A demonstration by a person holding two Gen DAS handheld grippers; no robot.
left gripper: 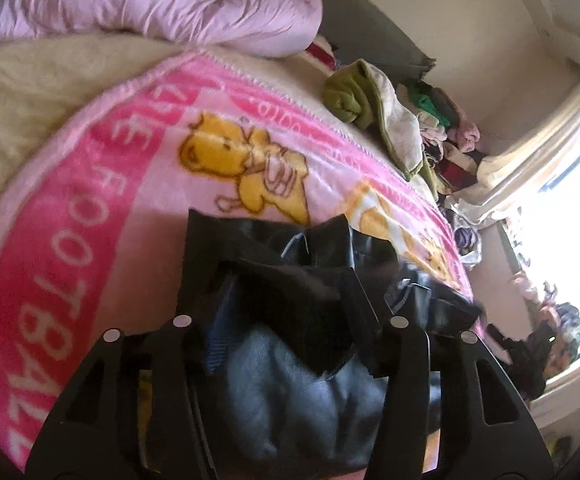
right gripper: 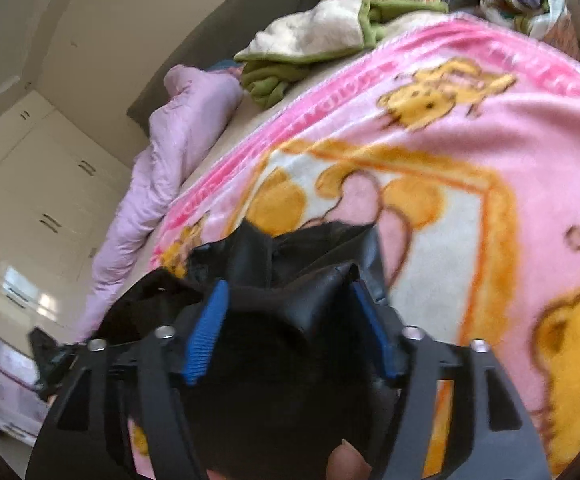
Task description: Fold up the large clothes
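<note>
One garment: a black garment (left gripper: pixel 290 360) of shiny, leather-like cloth, bunched up on the pink blanket (left gripper: pixel 90 240) of the bed.
Long axis: cannot tell; the cloth is crumpled, and blurred in both views.
Direction: in the right wrist view the black garment (right gripper: pixel 282 264) runs away from the camera toward the blanket's middle, its far edge raised in uneven peaks.
Left gripper (left gripper: pixel 286 280): jaws parted, cloth heaped between them; whether the pads press on it cannot be told.
Right gripper (right gripper: pixel 290 304): jaws spread, blue pads (right gripper: pixel 206 336) clear of the cloth that lies between them, so released.
Hand: a fingertip (right gripper: pixel 346 464) shows at the bottom edge of the right wrist view.
Blanket: printed with yellow bears (left gripper: pixel 246 172) and white lettering, spread over a cream cover (left gripper: pixel 30 100).
Far end of bed: a pale pink quilt (left gripper: pixel 162 4), rolled.
Far side edge of bed: a green and cream blanket (left gripper: pixel 370 108), then a loose pile of mixed clothes (left gripper: pixel 450 136).
Containers: cream cupboards (right gripper: pixel 42 184) with doors closed, contents hidden.
</note>
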